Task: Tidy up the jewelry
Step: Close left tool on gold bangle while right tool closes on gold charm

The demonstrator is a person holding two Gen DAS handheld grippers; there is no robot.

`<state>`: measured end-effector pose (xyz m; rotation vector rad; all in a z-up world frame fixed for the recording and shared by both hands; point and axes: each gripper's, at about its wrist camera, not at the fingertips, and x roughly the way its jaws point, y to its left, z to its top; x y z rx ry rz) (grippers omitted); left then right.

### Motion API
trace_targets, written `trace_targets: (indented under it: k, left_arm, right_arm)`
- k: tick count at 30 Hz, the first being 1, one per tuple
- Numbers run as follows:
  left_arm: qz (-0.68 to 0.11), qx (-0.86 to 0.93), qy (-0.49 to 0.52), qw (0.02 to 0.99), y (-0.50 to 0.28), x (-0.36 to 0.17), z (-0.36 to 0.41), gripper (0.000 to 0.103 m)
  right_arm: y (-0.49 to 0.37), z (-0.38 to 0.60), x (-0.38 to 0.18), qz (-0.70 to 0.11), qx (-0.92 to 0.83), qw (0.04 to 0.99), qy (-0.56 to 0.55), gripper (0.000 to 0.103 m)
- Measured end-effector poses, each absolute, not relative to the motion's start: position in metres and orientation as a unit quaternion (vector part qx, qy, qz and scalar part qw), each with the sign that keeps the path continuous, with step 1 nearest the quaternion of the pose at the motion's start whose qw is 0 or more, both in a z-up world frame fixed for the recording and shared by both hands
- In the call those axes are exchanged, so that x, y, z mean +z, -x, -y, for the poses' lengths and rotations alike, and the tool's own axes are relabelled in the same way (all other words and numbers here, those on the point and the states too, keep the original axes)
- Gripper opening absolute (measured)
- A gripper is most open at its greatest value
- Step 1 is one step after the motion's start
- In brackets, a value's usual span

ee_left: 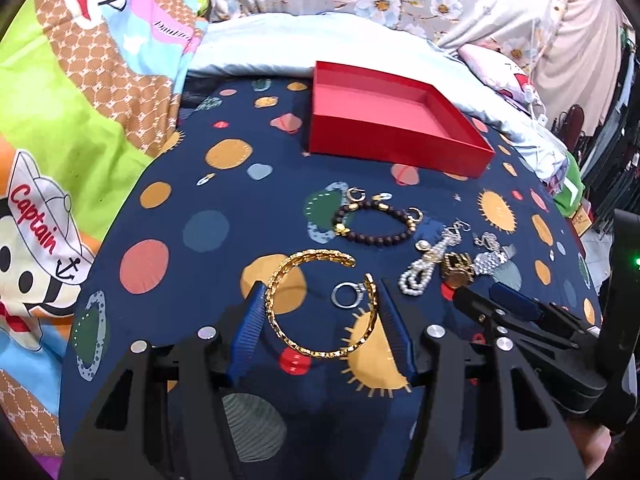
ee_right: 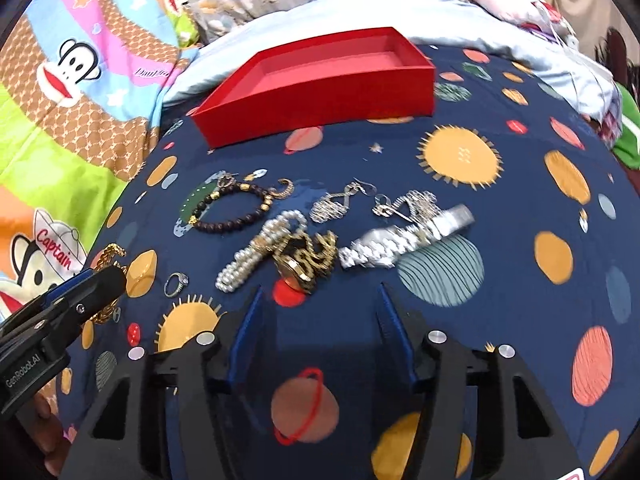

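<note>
The gold bangle (ee_left: 320, 308) is bracketed by the left gripper (ee_left: 318, 292), whose jaws are spread wide with nothing yet clasped. The bangle lies flat on the dark blue planet-print cloth (ee_left: 180, 200), its open gap turned away from the gripper toward the upper right, so that its left curve sits just beside one blue pad and its right end just beside the other. A small silver ring (ee_left: 345, 294) rests inside the hoop, close to the right end. The red box (ee_left: 400, 120) is seen empty, straight ahead and well apart, beyond the dark bead bracelet (ee_left: 376, 220).

The right gripper (ee_right: 318, 292) is likewise held open, short of the gold watch (ee_right: 308, 258) directly in front of it, with the pearl bracelet (ee_right: 256, 252) just to that watch's left and the silver watch (ee_right: 404, 236) to its right.

The bangle is judged nearer the left gripper by far.
</note>
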<state>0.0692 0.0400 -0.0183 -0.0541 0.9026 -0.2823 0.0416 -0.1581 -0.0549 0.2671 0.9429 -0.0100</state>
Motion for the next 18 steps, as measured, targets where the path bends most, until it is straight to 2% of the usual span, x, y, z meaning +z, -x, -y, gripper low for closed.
trace_targets:
  k: [7,9,10,11,18]
  left_arm:
    - [-0.442,-0.124,0.041,0.887,-0.074,-0.025,-0.05,0.054]
    - [-0.442,-0.123,0.041,0.888,-0.075,-0.025,-0.05,0.054]
    - [-0.442,-0.124,0.041,0.887,-0.075,-0.025,-0.051,0.054]
    - [-0.443,-0.125,0.042,0.887,-0.075,-0.025,-0.051,0.054]
    - [-0.442,-0.129,0.041,0.887,-0.075,-0.024,-0.049,0.054]
  right_arm:
    - [-0.055,0.157,-0.056,-0.448,-0.004,0.885,-0.123,0.036]
    - [-0.057,0.157,-0.057,-0.448,-0.001,0.886,-0.121,0.026]
    - [-0.057,0.157,-0.058,-0.447,0.002,0.886,-0.122,0.017]
    - [-0.058,0.157,-0.058,-0.448,0.007,0.885,-0.125,0.015]
    - [-0.05,0.159,-0.055,-0.444,0.018,0.885,-0.138,0.015]
